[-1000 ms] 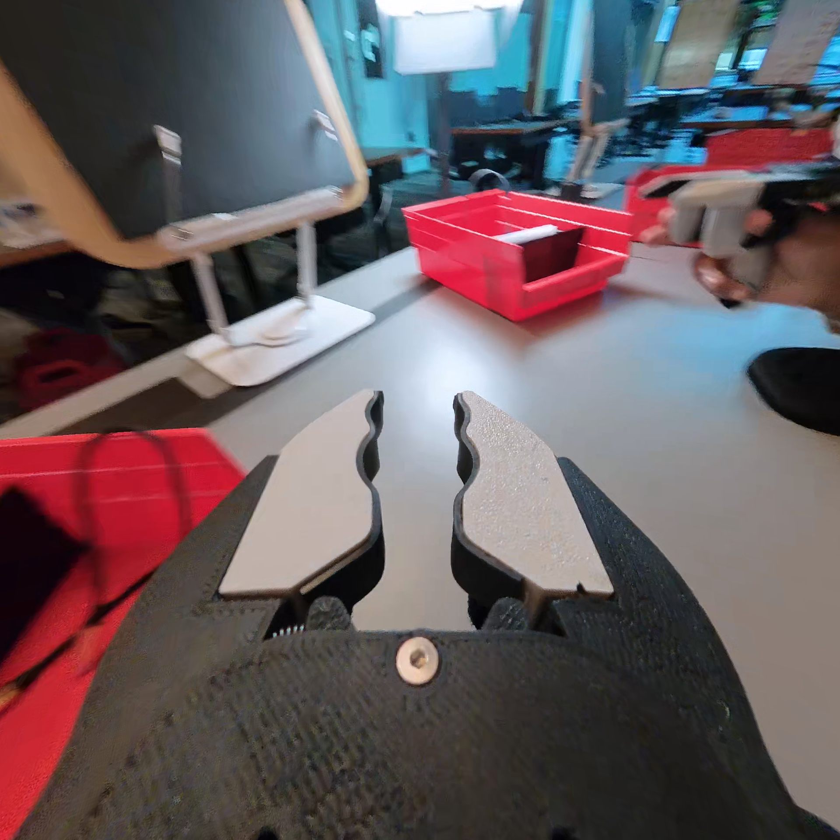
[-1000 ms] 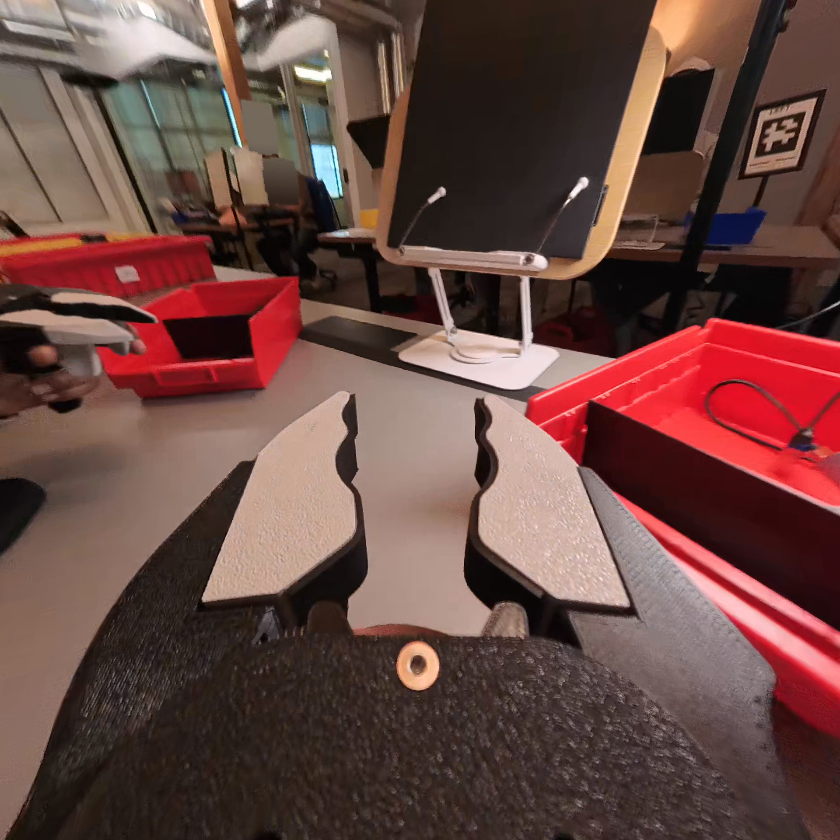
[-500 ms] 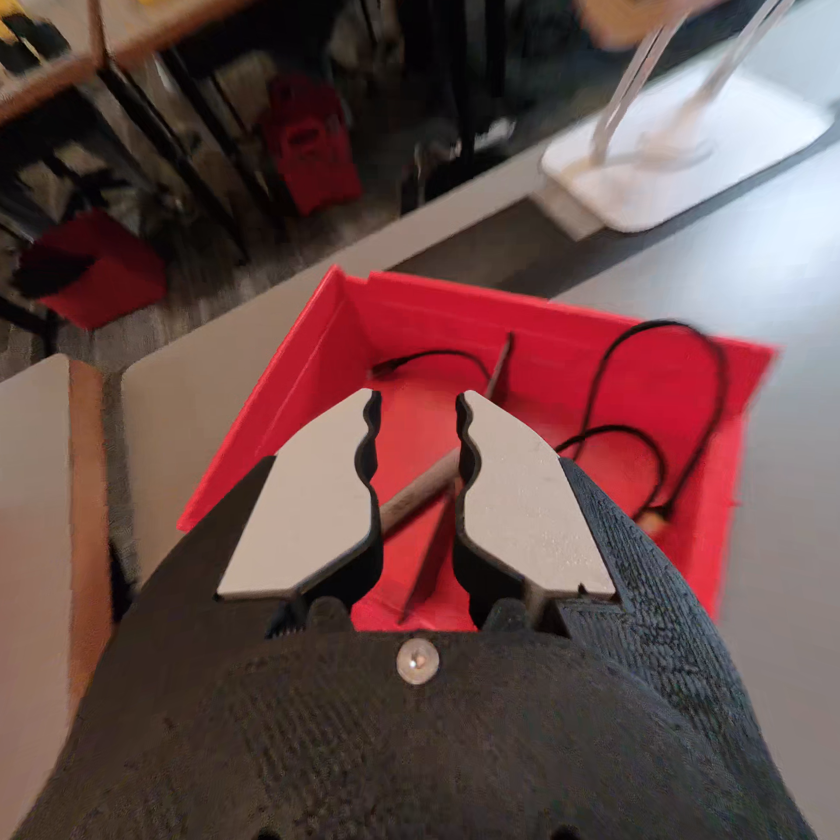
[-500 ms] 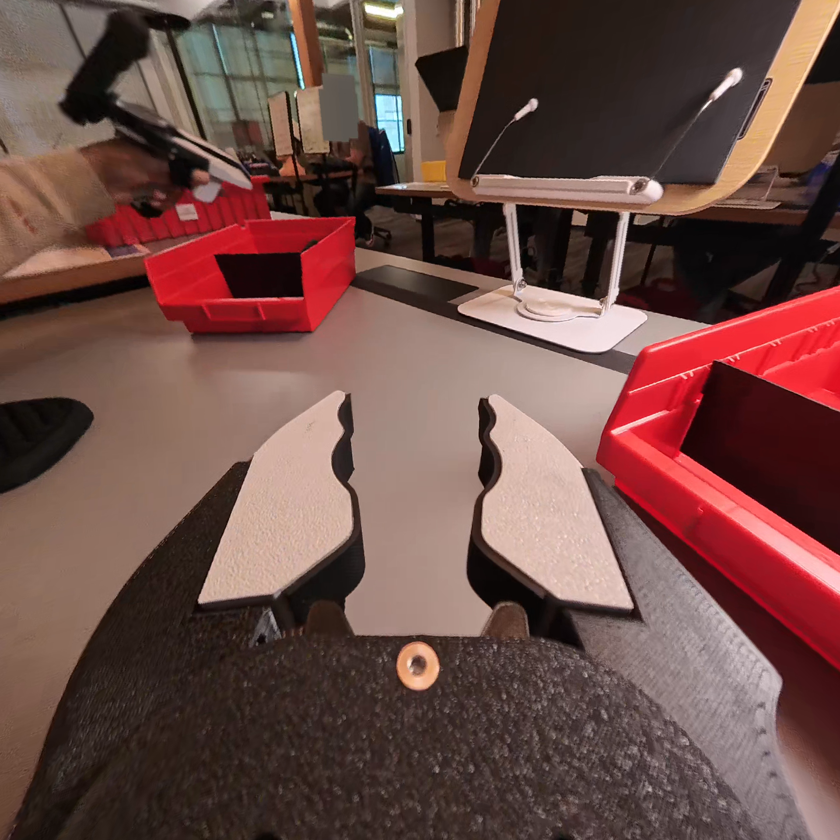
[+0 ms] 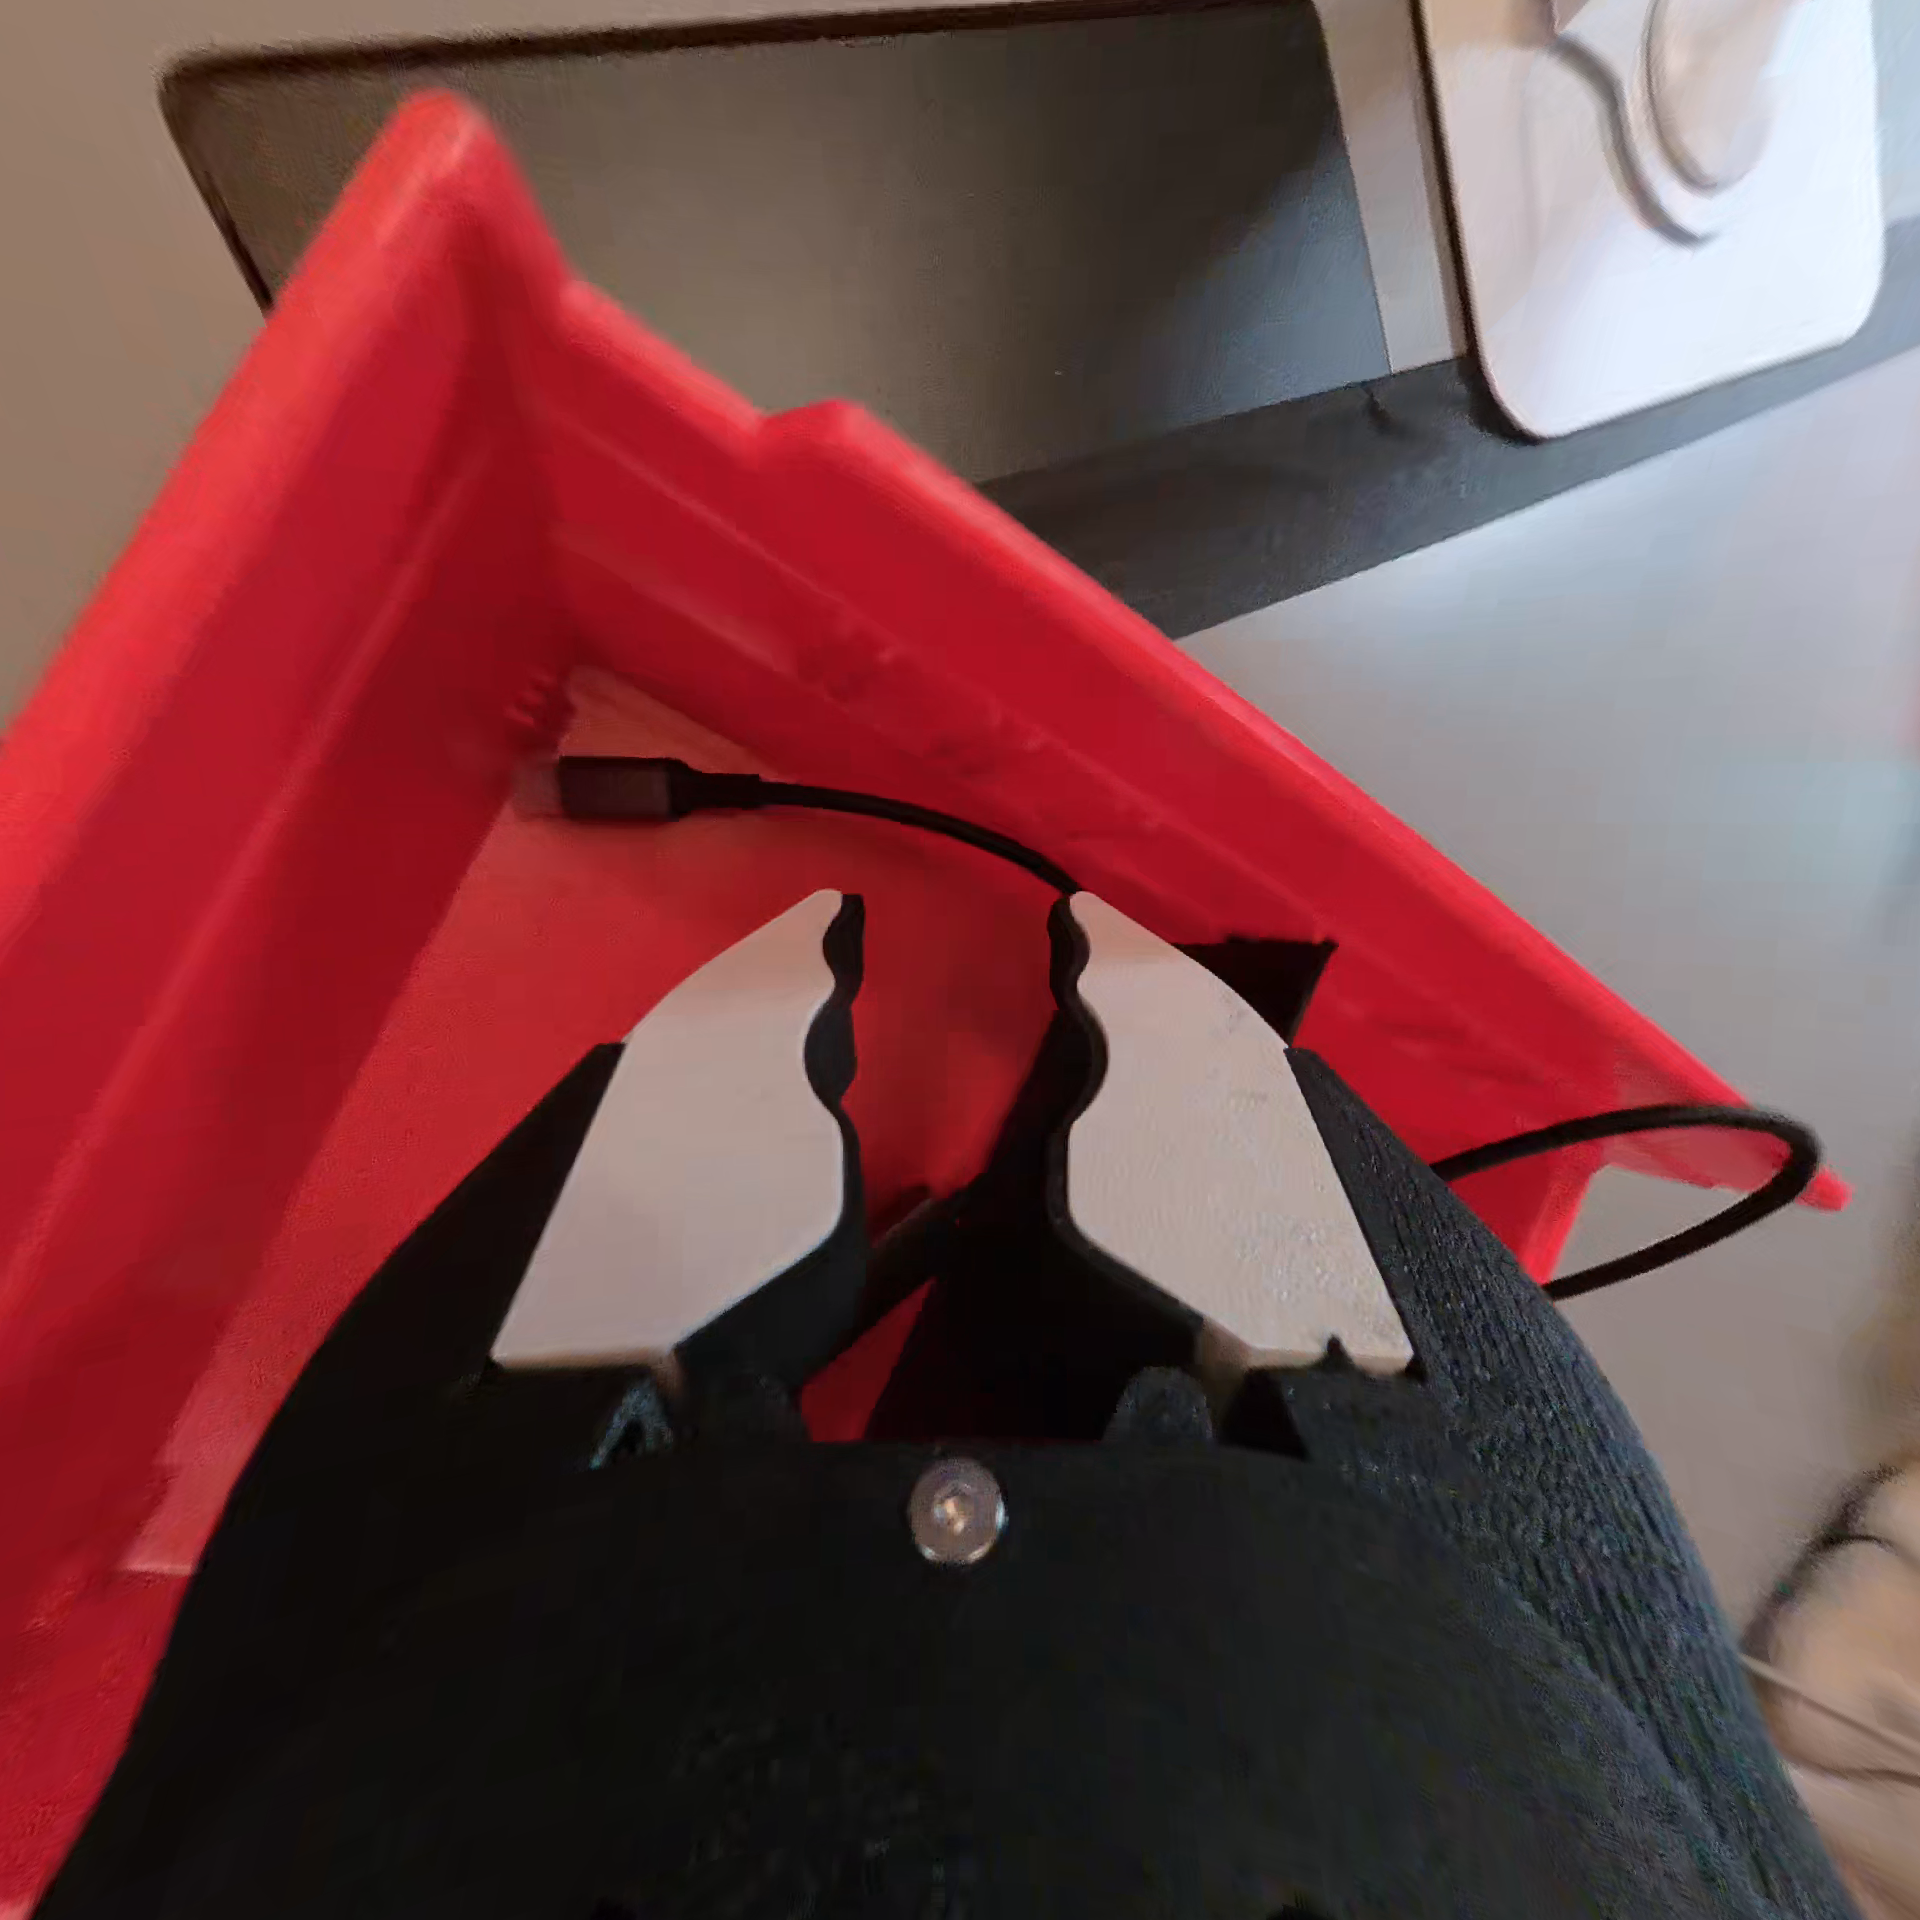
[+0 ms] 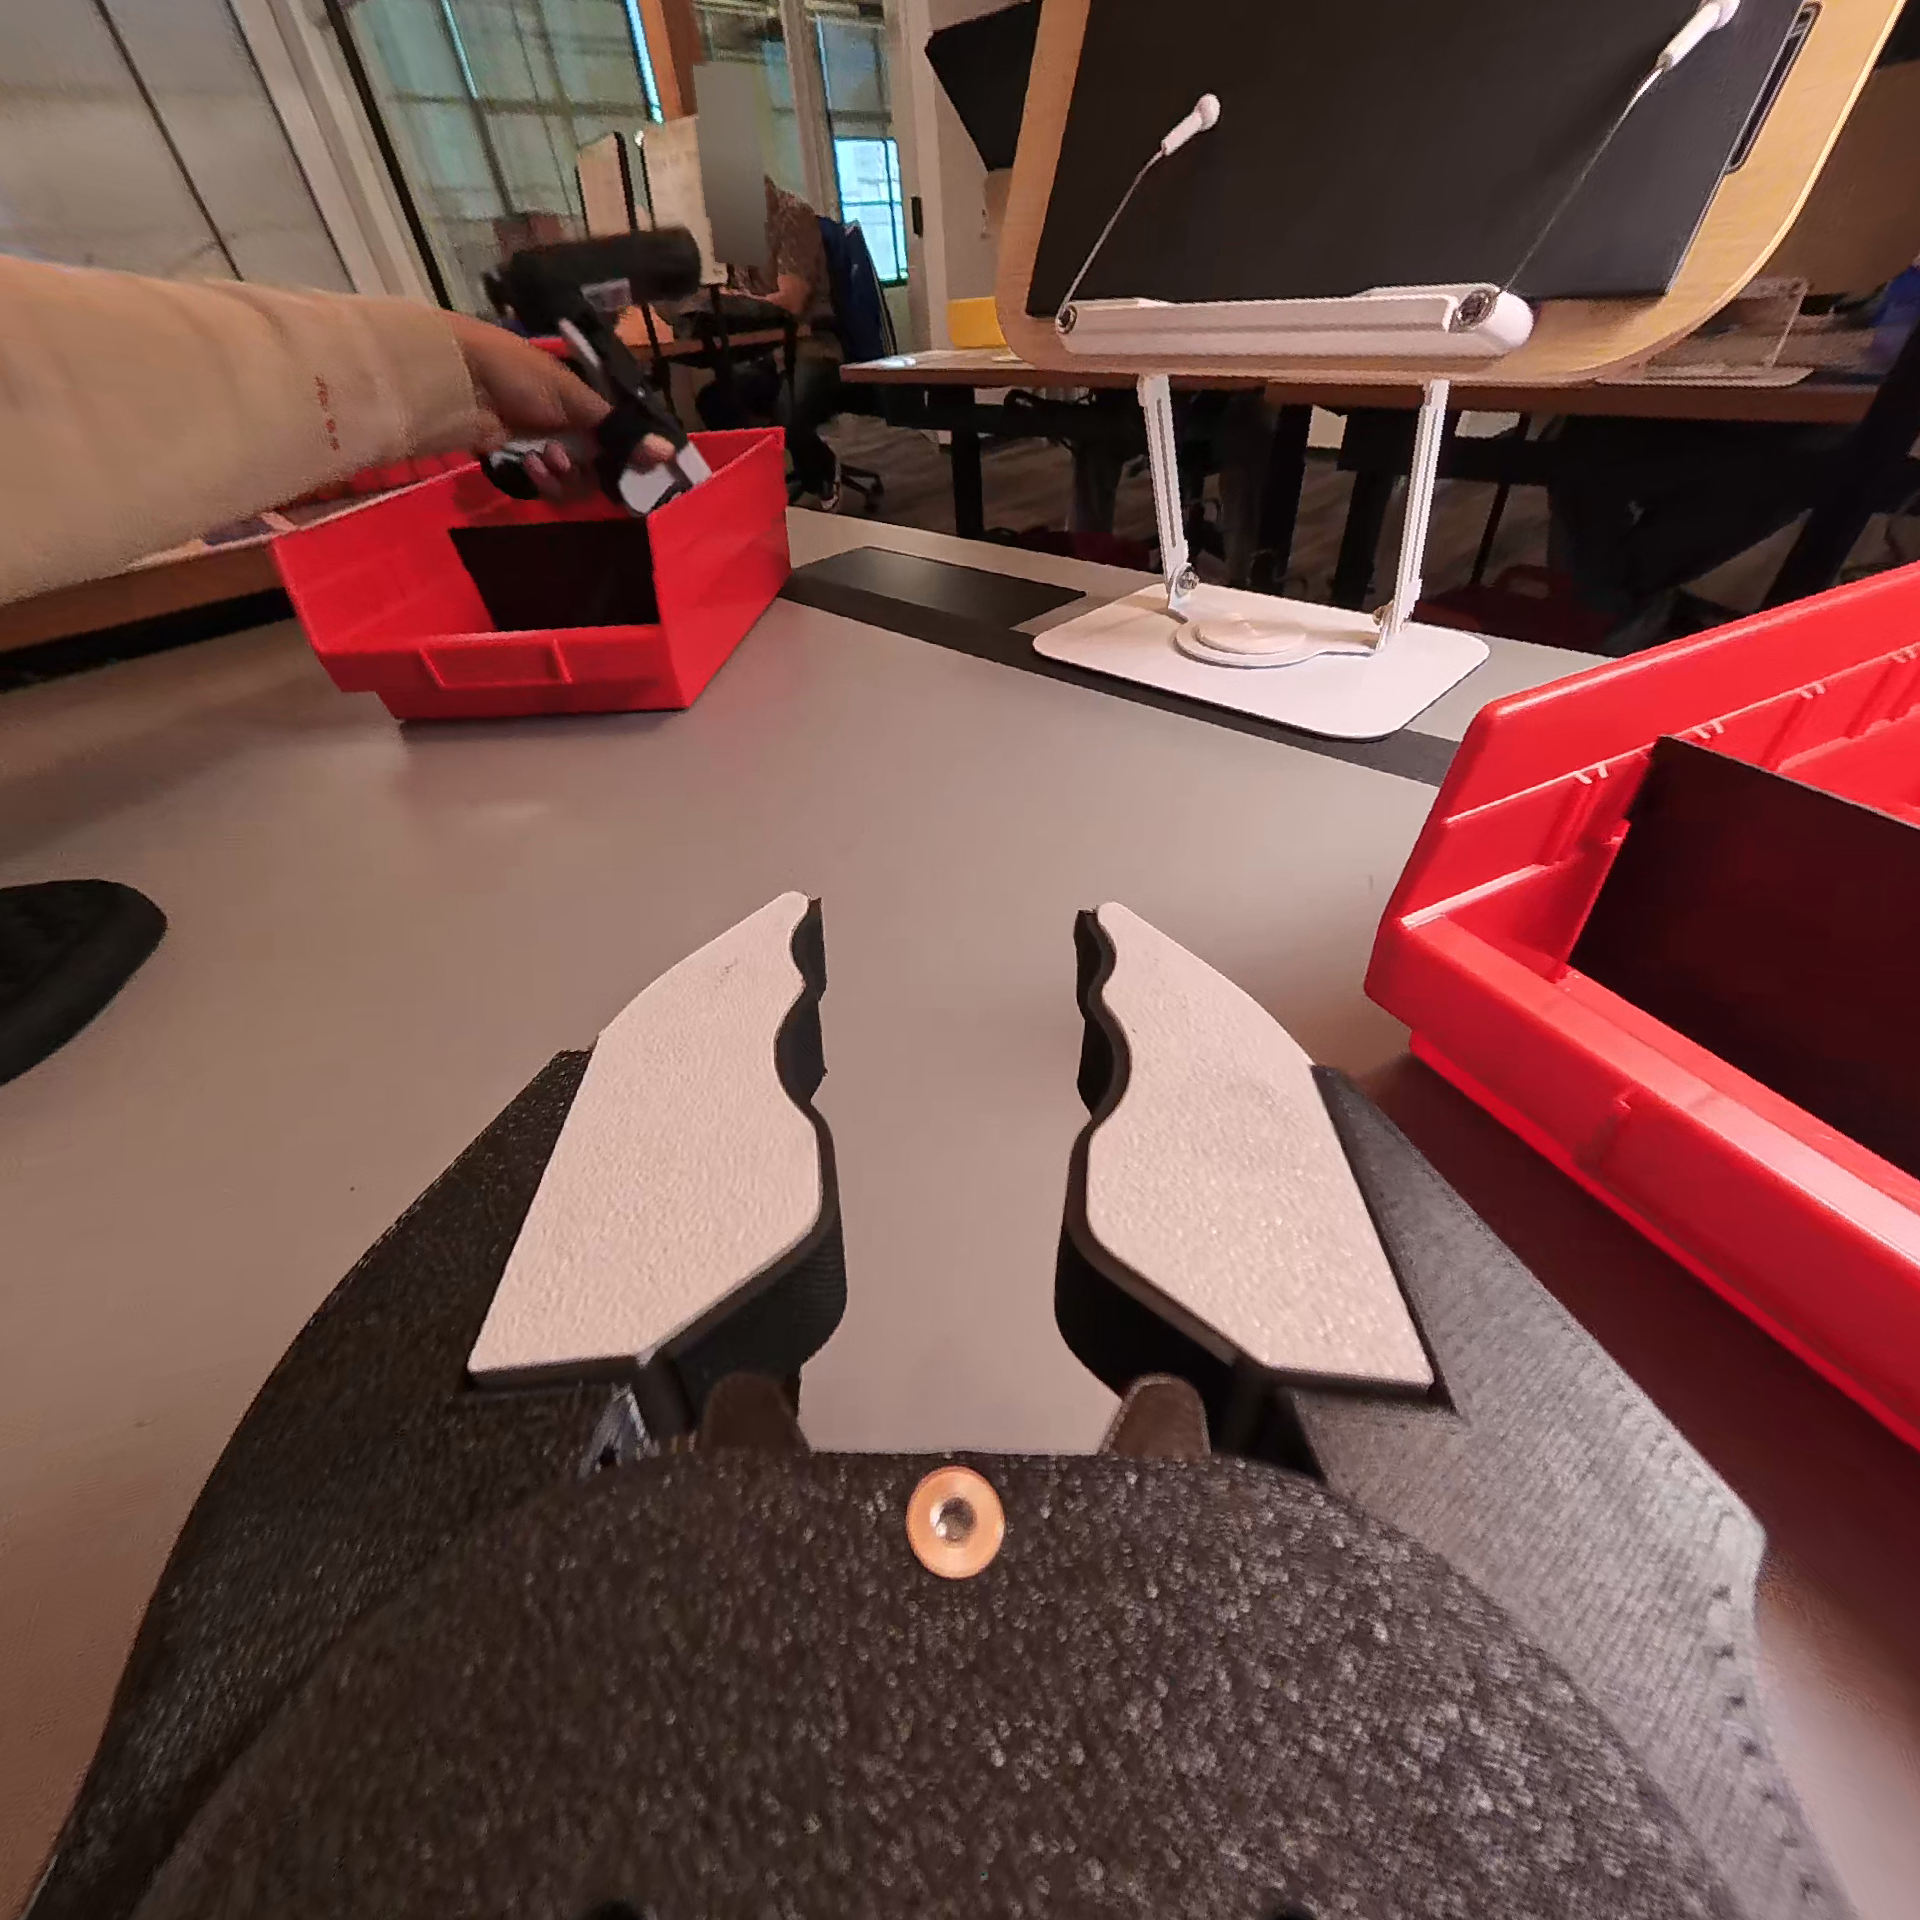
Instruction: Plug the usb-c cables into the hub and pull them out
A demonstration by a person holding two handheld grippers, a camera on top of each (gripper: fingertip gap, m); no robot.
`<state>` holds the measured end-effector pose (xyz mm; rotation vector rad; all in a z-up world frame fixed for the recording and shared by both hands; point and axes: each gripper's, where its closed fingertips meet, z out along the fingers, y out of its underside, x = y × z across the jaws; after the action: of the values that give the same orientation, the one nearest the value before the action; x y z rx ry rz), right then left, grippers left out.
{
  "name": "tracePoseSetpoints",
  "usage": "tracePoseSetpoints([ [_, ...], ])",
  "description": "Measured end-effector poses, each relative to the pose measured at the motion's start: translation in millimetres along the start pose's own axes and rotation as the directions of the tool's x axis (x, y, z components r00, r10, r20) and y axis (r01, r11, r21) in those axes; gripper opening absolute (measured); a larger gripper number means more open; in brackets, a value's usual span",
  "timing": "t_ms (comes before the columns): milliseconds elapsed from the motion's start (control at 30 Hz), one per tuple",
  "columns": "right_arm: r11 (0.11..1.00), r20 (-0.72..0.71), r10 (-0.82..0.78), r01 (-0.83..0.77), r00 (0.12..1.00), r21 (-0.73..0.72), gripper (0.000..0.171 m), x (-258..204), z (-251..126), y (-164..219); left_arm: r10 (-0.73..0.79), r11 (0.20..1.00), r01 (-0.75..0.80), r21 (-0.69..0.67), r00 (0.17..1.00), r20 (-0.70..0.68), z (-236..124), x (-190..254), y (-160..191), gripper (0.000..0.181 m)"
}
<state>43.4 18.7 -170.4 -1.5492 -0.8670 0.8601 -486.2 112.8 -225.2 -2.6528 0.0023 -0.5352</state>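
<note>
My left gripper (image 5: 954, 909) is open and reaches down into a red bin (image 5: 831, 582). A black usb-c cable (image 5: 914, 821) lies on the bin floor. Its plug (image 5: 613, 787) sits in the far corner, and its cord runs to my right fingertip (image 5: 1062, 914). A second cable loop (image 5: 1704, 1164) hangs over the bin's right edge. A dark slanted piece low between the fingers is mostly hidden. My right gripper (image 6: 948, 914) is open and empty over the grey table. The left gripper (image 6: 634, 457) also shows in the right wrist view, over the far red bin (image 6: 540, 634).
A second red bin (image 6: 1621, 1039) with a black panel stands right of my right gripper. A tablet on a white stand (image 6: 1268, 655) is at the table's far edge beside a black strip (image 6: 935, 582). A black object (image 6: 62, 956) lies at the left.
My left gripper swung left and tipped down, from facing across the table into the red bin, close to the cable. My right gripper stayed open and nearly still.
</note>
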Motion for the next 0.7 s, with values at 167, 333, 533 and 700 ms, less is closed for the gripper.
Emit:
tracePoseSetpoints([
  [167,1.0,0.015,0.018,-0.018,1.0,0.014,0.043,-1,-2,-2,-0.165,0.986,0.168,0.009,0.978,-0.129,16,2,-1,0.031],
  [333,0.999,0.04,0.037,-0.039,0.998,0.031,0.042,-4,-2,-6,-0.184,0.982,0.191,-0.009,0.93,-0.319,20,21,-3,0.028],
  [533,0.999,0.04,0.03,-0.031,0.999,0.039,0.039,-3,-4,-7,-0.078,0.997,0.08,-0.01,0.926,-0.369,26,41,-6,0.001],
  [700,0.999,0.034,0.027,-0.028,0.999,0.04,0.037,-2,-5,-7,-0.065,0.996,0.082,0.041,0.947,-0.314,23,38,-19,0.0],
])
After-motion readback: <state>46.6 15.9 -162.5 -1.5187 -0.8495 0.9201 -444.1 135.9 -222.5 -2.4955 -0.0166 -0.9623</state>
